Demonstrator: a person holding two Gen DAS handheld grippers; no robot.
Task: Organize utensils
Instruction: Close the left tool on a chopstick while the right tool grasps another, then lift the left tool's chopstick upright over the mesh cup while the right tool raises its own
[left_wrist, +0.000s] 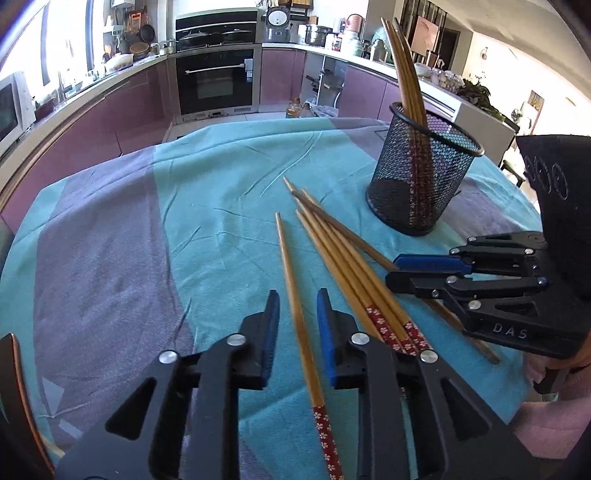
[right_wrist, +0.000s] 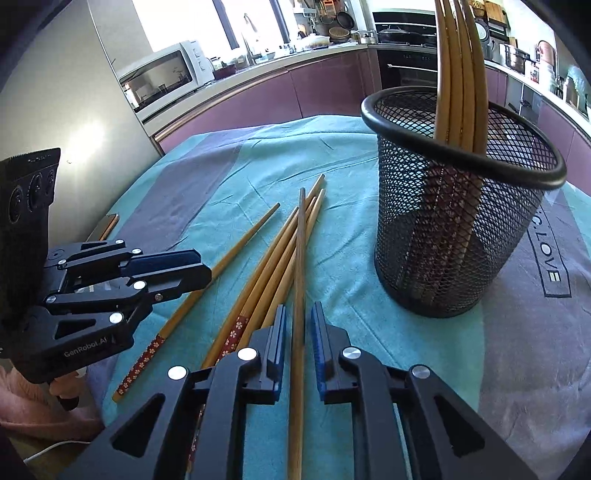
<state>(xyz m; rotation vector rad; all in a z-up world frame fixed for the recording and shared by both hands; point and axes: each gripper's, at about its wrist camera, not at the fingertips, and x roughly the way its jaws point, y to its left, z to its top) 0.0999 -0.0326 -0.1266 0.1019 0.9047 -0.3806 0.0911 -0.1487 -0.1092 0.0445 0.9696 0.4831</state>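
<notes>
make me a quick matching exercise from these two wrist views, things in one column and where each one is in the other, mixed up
Things:
1. mesh cup
2. lone chopstick
3. plain brown chopstick
4. chopsticks in the cup

Places:
a. between the right claw's pads
b. standing upright, tips up
c. on the cloth, far right
d. between the left claw's pads

Pairs: 1-c, 2-d, 3-a, 4-b

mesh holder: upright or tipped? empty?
Upright, not empty. The mesh holder stands on its base on the cloth; several chopsticks lean inside it.
</notes>
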